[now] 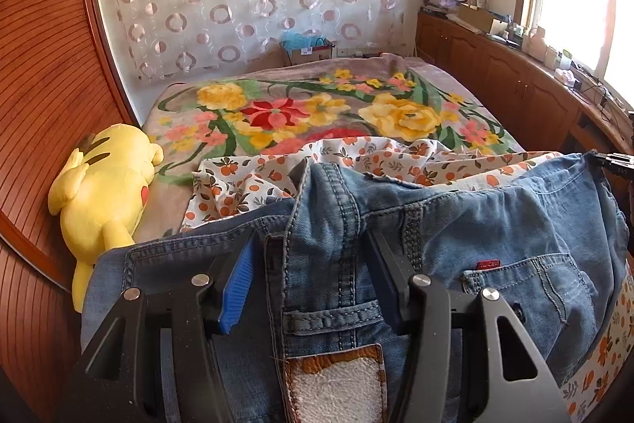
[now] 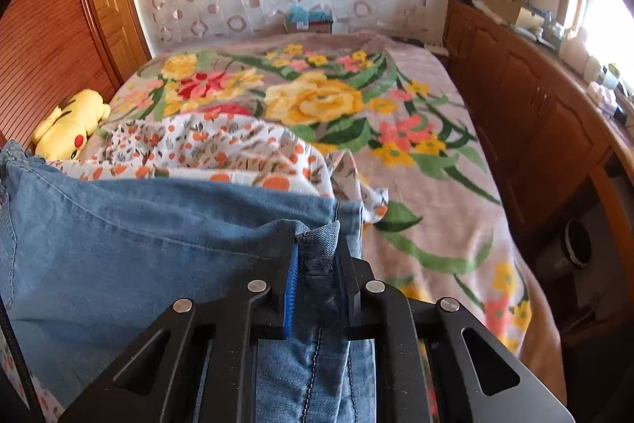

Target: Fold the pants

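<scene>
While the jeans (image 1: 455, 224) hang bunched over the orange-print sheet (image 1: 253, 177) at the near edge of the bed, your left gripper (image 1: 313, 256) pinches their waistband and your right gripper (image 2: 317, 256) clamps a hem fold. Beyond lie the floral blanket (image 2: 416, 185) and a yellow plush (image 1: 107, 193).

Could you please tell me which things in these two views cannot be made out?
- Legs of the blue denim pants: below the bottom edge in both views.
- Left tool: its fingertips are buried in denim, left wrist view.
- Orange-print white cloth: motion-blurred in the right wrist view, partly under the pants.
- Clutter on the brown wooden cabinet: too small, washed out by window glare.
- Right tool: clamps a bunched denim edge.
</scene>
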Motion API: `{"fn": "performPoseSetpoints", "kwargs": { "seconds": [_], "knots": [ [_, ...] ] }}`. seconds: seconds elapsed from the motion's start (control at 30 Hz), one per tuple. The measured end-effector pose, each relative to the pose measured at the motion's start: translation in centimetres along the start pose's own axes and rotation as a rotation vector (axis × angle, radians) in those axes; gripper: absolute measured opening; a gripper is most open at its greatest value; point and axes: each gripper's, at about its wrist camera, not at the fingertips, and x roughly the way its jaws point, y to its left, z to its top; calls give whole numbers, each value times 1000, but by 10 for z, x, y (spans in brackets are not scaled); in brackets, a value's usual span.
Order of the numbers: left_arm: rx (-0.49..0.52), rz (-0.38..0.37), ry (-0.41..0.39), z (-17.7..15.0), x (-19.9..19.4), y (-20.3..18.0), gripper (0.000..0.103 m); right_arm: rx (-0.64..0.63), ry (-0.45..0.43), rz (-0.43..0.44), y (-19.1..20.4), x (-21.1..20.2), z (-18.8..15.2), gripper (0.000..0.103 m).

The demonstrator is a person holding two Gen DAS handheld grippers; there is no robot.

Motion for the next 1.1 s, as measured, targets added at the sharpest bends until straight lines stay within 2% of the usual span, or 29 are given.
{"fn": "performPoseSetpoints", "kwargs": {
  "seconds": [0.07, 0.13, 0.37, 0.53, 0.63, 0.67, 0.83, 0.9, 0.93, 1.07, 1.1],
  "knots": [
    [6, -6, -6, 2, 0, 0, 55, 37, -92, -27, -2, -11, 1, 15],
    [11, -18, -19, 4, -1, -2, 55, 54, -124, -76, -1, -12, 3, 15],
    [14, -83, -52, 8, -10, -4, 36, -13, -8, -171, 12, 25, -1, 15],
    [16, -96, -87, 11, -16, -9, 10, -11, -20, -167, 19, 19, 10, 15],
    [-59, -78, -180, 13, -34, -1, 10, -34, -27, -170, 22, 17, 6, 15],
    [-83, -74, -184, 15, -37, 3, 10, -40, -28, -173, 23, 16, 5, 15],
    [-74, -24, -113, 14, -25, 2, 12, -43, -17, -175, 24, 19, -4, 15],
    [-76, -26, -115, 11, -29, 1, 13, -20, -21, -164, 22, 15, -3, 15],
    [-80, -27, -116, 11, -30, 2, 15, -8, -25, -153, 21, 10, -4, 20],
    [-78, -20, -131, 6, -46, 0, 26, 2, -55, -133, 25, -15, -11, 24],
    [-74, -30, -133, 4, -51, -3, 31, 3, -63, -126, 26, -21, -15, 25]
  ]
}}
